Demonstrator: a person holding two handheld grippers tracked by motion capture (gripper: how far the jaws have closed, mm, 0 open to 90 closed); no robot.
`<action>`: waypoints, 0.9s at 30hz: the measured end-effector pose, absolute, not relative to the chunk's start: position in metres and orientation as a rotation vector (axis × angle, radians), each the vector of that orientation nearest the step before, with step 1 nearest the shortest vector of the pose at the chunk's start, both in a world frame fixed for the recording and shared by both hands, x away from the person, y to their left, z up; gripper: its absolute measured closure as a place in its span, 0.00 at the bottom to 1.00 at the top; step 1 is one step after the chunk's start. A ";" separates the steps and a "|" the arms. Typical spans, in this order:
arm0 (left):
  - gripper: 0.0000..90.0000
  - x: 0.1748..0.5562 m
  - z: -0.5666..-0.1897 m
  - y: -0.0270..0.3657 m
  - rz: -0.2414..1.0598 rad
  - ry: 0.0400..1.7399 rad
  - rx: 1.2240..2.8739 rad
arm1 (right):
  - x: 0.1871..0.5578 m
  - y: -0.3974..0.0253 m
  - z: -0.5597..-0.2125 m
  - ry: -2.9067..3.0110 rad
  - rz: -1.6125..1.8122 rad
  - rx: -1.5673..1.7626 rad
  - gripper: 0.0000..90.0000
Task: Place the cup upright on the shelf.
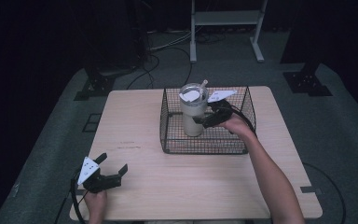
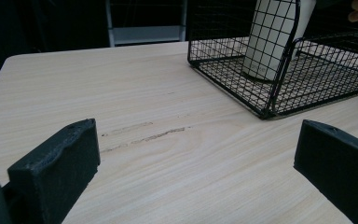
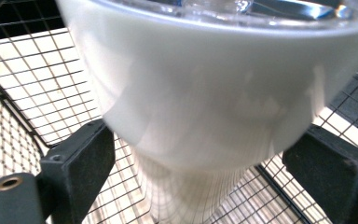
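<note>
A cream tumbler point(image 1: 192, 116) with a clear lid and a straw point(image 1: 203, 84) stands upright in the left half of a black wire basket point(image 1: 205, 148) at the table's far middle. My right gripper point(image 1: 205, 116) reaches into the basket from the right. It is open, with one jaw on each side of the tumbler point(image 3: 200, 93) just below the wide upper part. My left gripper point(image 1: 113, 163) rests low near the table's front left corner, open, with only bare wood between its jaws. Its camera sees the basket point(image 2: 270, 112) and the tumbler point(image 2: 270, 42) farther off.
The light wooden table point(image 1: 177, 186) carries faint dark scuff marks point(image 2: 144, 135) left of the basket. A white metal frame point(image 1: 226, 18) stands on the grey floor behind the table, with cables and black stand bases point(image 1: 307, 81) around it.
</note>
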State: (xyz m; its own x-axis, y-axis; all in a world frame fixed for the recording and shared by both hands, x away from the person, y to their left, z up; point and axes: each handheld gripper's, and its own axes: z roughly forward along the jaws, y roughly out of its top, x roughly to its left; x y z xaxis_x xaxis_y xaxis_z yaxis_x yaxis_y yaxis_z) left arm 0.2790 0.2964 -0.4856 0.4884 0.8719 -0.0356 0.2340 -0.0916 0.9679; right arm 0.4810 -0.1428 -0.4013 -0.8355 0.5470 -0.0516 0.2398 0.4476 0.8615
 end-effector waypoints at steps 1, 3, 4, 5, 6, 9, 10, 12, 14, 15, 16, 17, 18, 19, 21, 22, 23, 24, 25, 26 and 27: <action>0.00 0.279 -0.486 0.296 0.709 0.974 1.610 | 0.481 -0.143 -0.401 2.381 1.340 0.672 0.10; 0.00 0.279 -0.486 0.296 0.709 0.974 1.611 | 0.478 -0.146 -0.399 2.391 1.331 0.706 0.10; 0.00 0.279 -0.486 0.296 0.709 0.976 1.611 | 0.477 -0.148 -0.398 2.395 1.334 0.712 0.10; 0.00 0.279 -0.486 0.296 0.709 0.976 1.611 | 0.477 -0.148 -0.398 2.395 1.334 0.712 0.10; 0.00 0.279 -0.486 0.296 0.709 0.976 1.612 | 0.475 -0.152 -0.397 2.393 1.343 0.734 0.10; 0.00 0.279 -0.486 0.296 0.711 0.975 1.613 | 0.473 -0.156 -0.395 2.388 1.347 0.752 0.10; 0.00 0.279 -0.486 0.296 0.712 0.975 1.615 | 0.471 -0.160 -0.394 2.390 1.349 0.772 0.10; 0.00 0.279 -0.486 0.296 0.713 0.974 1.616 | 0.470 -0.161 -0.393 2.389 1.348 0.770 0.10; 0.00 0.279 -0.486 0.296 0.712 0.975 1.615 | 0.467 -0.163 -0.391 2.394 1.341 0.782 0.10; 0.00 0.279 -0.486 0.296 0.712 0.974 1.614 | 0.466 -0.164 -0.390 2.394 1.341 0.783 0.10; 0.00 0.279 -0.486 0.296 0.712 0.975 1.616 | 0.465 -0.165 -0.389 2.395 1.338 0.780 0.10; 0.00 0.279 -0.485 0.296 0.712 0.974 1.617 | 0.464 -0.167 -0.387 2.391 1.339 0.779 0.10; 0.00 0.279 -0.486 0.296 0.713 0.973 1.615 | 0.462 -0.168 -0.385 2.385 1.335 0.785 0.10; 0.00 0.279 -0.486 0.295 0.713 0.973 1.615 | 0.462 -0.168 -0.385 2.385 1.335 0.785 0.10; 0.00 0.279 -0.485 0.296 0.712 0.974 1.617 | 0.461 -0.170 -0.383 2.383 1.333 0.790 0.10; 0.00 0.279 -0.486 0.296 0.712 0.975 1.616 | 0.460 -0.172 -0.381 2.382 1.329 0.793 0.10; 0.00 0.279 -0.486 0.296 0.712 0.975 1.616 | 0.460 -0.172 -0.381 2.382 1.329 0.793 0.10; 0.00 0.279 -0.486 0.296 0.712 0.975 1.617 | 0.458 -0.173 -0.379 2.385 1.322 0.797 0.10; 0.00 0.279 -0.486 0.296 0.712 0.975 1.617 | 0.458 -0.173 -0.379 2.385 1.322 0.797 0.10; 0.00 0.279 -0.486 0.296 0.713 0.975 1.619 | 0.456 -0.174 -0.378 2.390 1.309 0.791 0.10; 0.00 0.279 -0.486 0.296 0.713 0.975 1.619 | 0.456 -0.174 -0.378 2.390 1.309 0.791 0.10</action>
State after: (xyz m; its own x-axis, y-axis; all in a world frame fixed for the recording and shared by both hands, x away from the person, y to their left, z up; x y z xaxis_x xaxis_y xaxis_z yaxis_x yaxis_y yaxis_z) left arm 0.2791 0.2956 -0.4856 0.4876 0.8726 -0.0290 0.2369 -0.1003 0.9663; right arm 0.4561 -0.1743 -0.3778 -0.8025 0.5967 -0.0006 0.3207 0.4322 0.8428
